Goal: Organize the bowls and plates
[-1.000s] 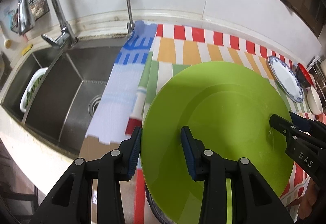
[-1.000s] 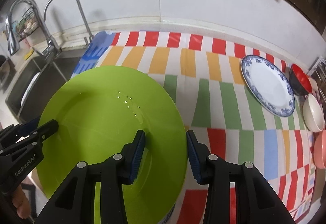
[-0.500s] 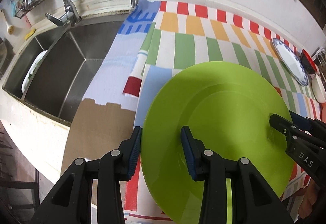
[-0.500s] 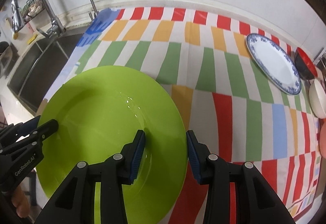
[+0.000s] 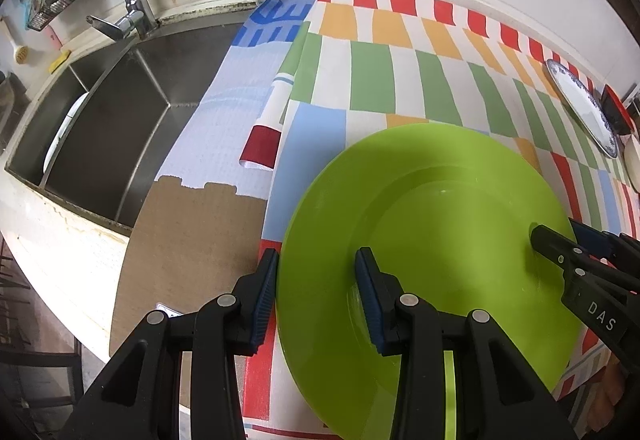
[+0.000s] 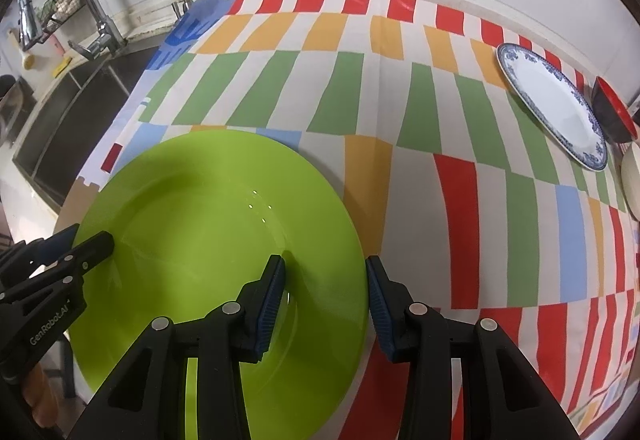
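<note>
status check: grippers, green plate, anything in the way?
Left gripper and right gripper each clamp an opposite rim of the green plate. Plate over the striped cloth. Blue-patterned plate far off; nothing in the way.

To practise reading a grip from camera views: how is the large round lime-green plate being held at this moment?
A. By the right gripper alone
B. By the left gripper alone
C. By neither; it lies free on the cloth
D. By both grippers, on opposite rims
D: the left gripper straddles one rim of the large round lime-green plate and the right gripper the opposite rim.
</note>
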